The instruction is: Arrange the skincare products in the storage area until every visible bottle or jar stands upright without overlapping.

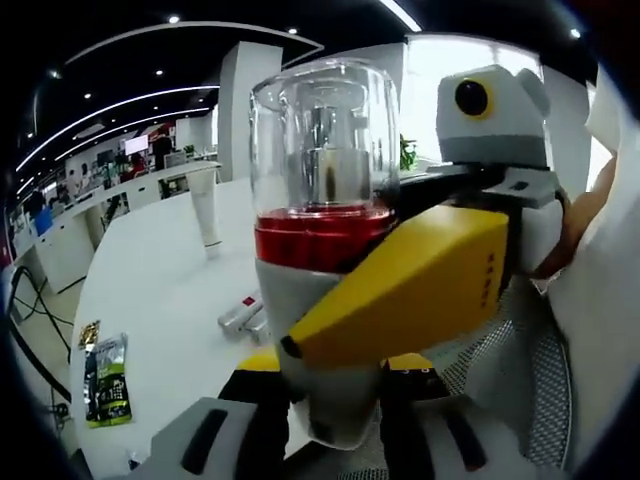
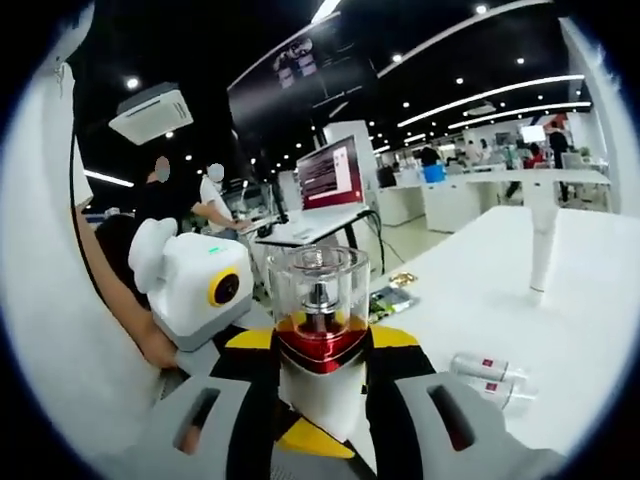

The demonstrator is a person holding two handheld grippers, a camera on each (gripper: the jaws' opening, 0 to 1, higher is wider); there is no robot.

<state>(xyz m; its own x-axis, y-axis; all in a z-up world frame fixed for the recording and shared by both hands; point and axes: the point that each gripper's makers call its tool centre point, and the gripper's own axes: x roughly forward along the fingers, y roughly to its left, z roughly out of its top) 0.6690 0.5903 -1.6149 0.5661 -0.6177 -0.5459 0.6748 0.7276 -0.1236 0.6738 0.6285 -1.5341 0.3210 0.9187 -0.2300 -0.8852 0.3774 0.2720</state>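
In the left gripper view we saw a sachet lying flat at eight o'clock on the white table, a white tube standing on its cap at ten o'clock, and two small bottles lying on their sides near the centre. The pump bottle stood upright at the centre, held off the table, with a clear cap, a red collar and a pale body. Our left gripper had its jaws closed on the lower body, and the right gripper came in from three o'clock and pressed its yellow jaw against the body just under the collar.

In the right gripper view a person's arm showed at nine o'clock beside the left gripper. The bottle rose at the centre between the jaws of our right gripper, which were shut on its body. The small bottles lay at four o'clock, the tube stood at two o'clock.

We judged the bottle stiff, fairly light and smooth, so likely slippery. The clear cap looked thin and might pull off, so we judged the body below the collar the safe hold. The small bottles looked prone to rolling and best taken across the middle
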